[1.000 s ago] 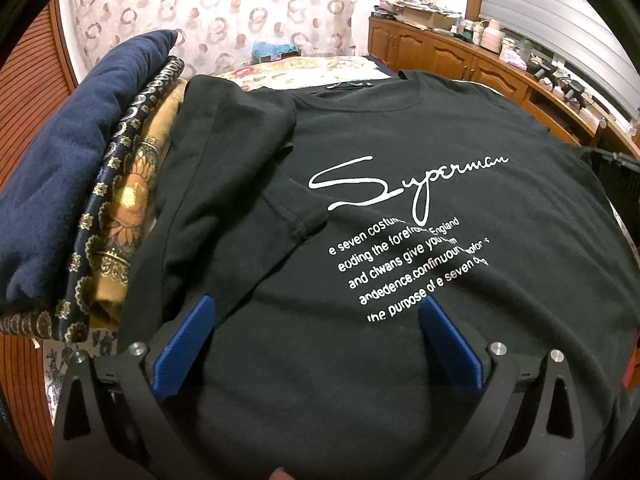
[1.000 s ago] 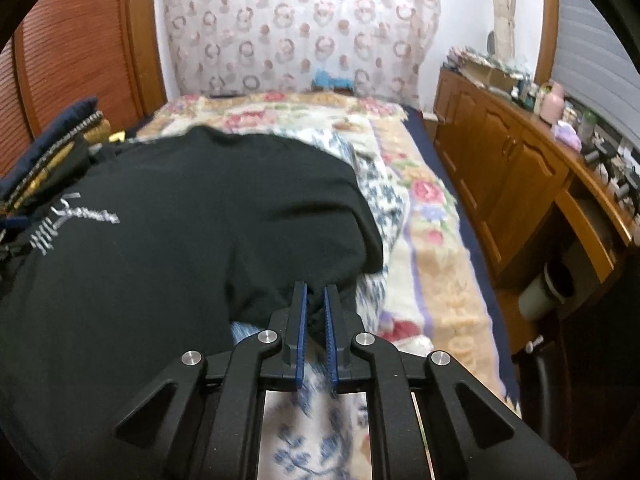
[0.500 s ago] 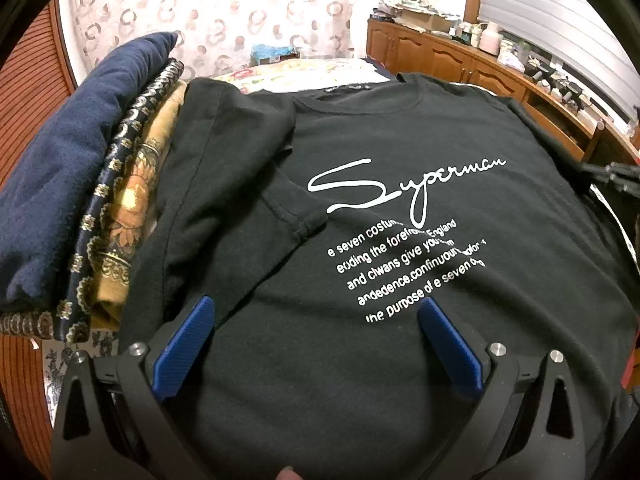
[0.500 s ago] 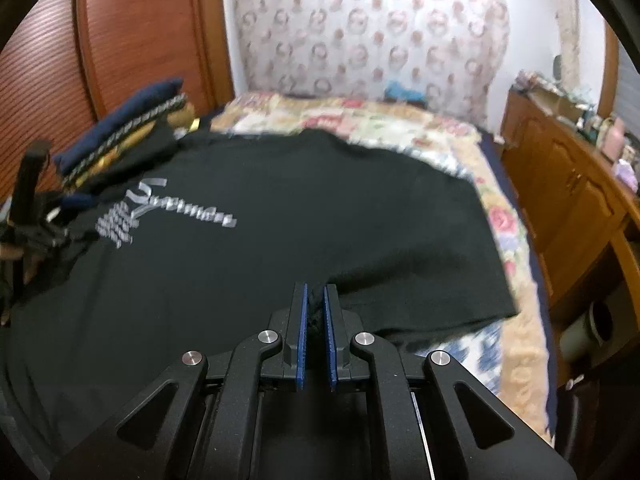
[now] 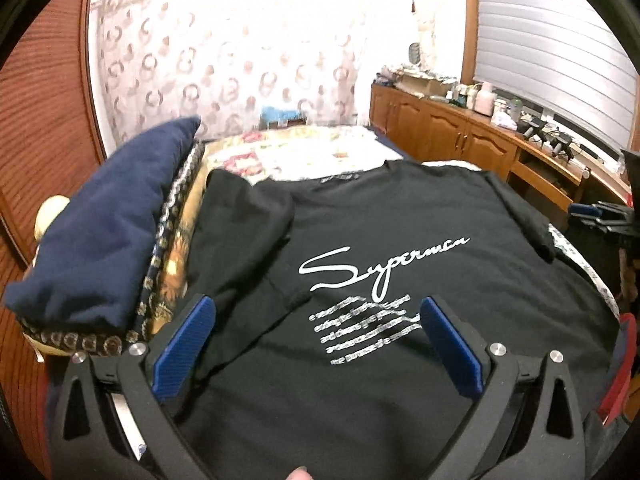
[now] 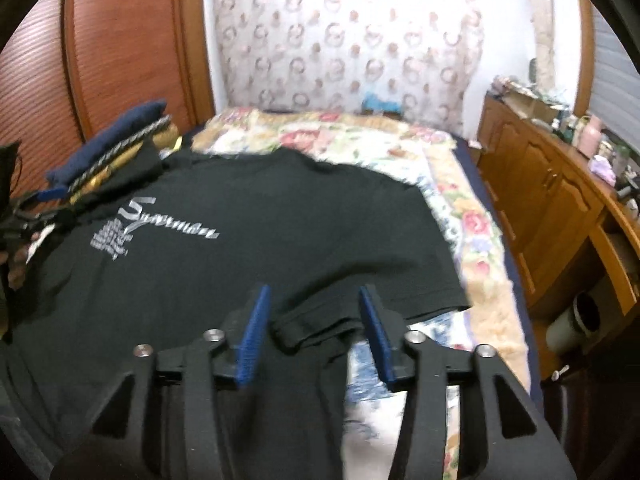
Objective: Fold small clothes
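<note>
A black T-shirt [image 5: 380, 216] with white "Superman" print lies spread face up on the bed; it also shows in the right wrist view [image 6: 280, 232]. Its left sleeve [image 5: 248, 216] is folded over onto the chest. My left gripper [image 5: 316, 320] is open and empty, hovering above the shirt's lower left part. My right gripper [image 6: 314, 312] is open above the shirt's right sleeve [image 6: 320, 326], which lies loose and crumpled between the jaws. The right gripper also shows at the right edge of the left wrist view [image 5: 600, 214].
A stack of folded cloth, navy [image 5: 104, 232] on top of patterned gold, lies left of the shirt. The floral bedspread [image 6: 360, 148] extends behind. A wooden cabinet [image 6: 552, 208] with clutter runs along the right. A wooden wardrobe [image 6: 120, 40] stands at the left.
My right gripper was shut on the sleeve and pulled it outward, spreading the shirt; now it has opened and let the sleeve go. My left gripper stayed open and lifted and drew back slightly.
</note>
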Available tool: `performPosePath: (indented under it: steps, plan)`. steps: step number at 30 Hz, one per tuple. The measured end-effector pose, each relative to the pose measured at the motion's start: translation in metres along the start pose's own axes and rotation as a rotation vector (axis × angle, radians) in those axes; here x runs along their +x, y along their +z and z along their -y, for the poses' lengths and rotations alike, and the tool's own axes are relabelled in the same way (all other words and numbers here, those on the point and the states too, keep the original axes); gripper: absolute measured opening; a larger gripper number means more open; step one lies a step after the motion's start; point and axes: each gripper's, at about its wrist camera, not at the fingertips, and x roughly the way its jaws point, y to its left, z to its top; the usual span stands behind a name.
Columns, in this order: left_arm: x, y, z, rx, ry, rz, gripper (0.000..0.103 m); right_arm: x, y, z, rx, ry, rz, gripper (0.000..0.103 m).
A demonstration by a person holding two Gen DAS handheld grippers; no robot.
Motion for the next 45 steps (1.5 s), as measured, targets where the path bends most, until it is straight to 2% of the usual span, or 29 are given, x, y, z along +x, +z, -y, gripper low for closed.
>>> performPosePath:
  steps: [4,8,15,17,19,21,24,25,29,35,40,45]
  plan:
    - [-0.006,0.003,0.01,0.015,-0.014,0.019,0.103,0.009,0.005,0.02,0.021,-0.076,-0.02,0.05]
    - [-0.01,0.004,0.018,0.021,-0.029,0.027,0.103,0.035,0.001,0.046,0.068,-0.121,-0.088,0.05]
    - [-0.008,0.0,0.028,0.027,-0.037,0.014,0.103,0.067,-0.006,0.077,0.152,-0.122,-0.177,0.05]
    - [-0.008,0.0,0.029,0.025,-0.039,0.01,0.103,0.068,-0.007,0.083,0.165,-0.097,-0.174,0.049]
    - [-0.007,-0.001,0.029,0.022,-0.039,0.007,0.103,0.067,-0.007,0.085,0.167,-0.078,-0.166,0.042]
    - [-0.007,-0.001,0.03,0.022,-0.04,0.008,0.103,0.065,-0.006,0.083,0.141,-0.097,-0.158,0.038]
    - [-0.007,-0.002,0.03,0.021,-0.04,0.007,0.103,0.065,-0.005,0.081,0.104,-0.121,-0.151,0.018]
    - [-0.007,-0.002,0.03,0.021,-0.04,0.007,0.103,0.066,-0.004,0.08,0.095,-0.117,-0.153,0.011]
    - [-0.007,-0.003,0.03,0.019,-0.034,0.006,0.103,0.068,-0.002,0.075,0.051,-0.127,-0.16,0.002]
    - [-0.007,-0.007,0.027,0.003,-0.031,0.006,0.103,0.057,0.021,0.051,0.0,-0.089,-0.087,0.002]
    - [-0.006,-0.01,0.024,-0.016,-0.028,0.006,0.103,0.05,0.055,0.008,-0.076,-0.016,-0.021,0.002]
    - [-0.006,-0.011,0.02,-0.028,-0.027,0.006,0.103,0.053,0.083,-0.042,-0.143,0.075,0.002,0.002]
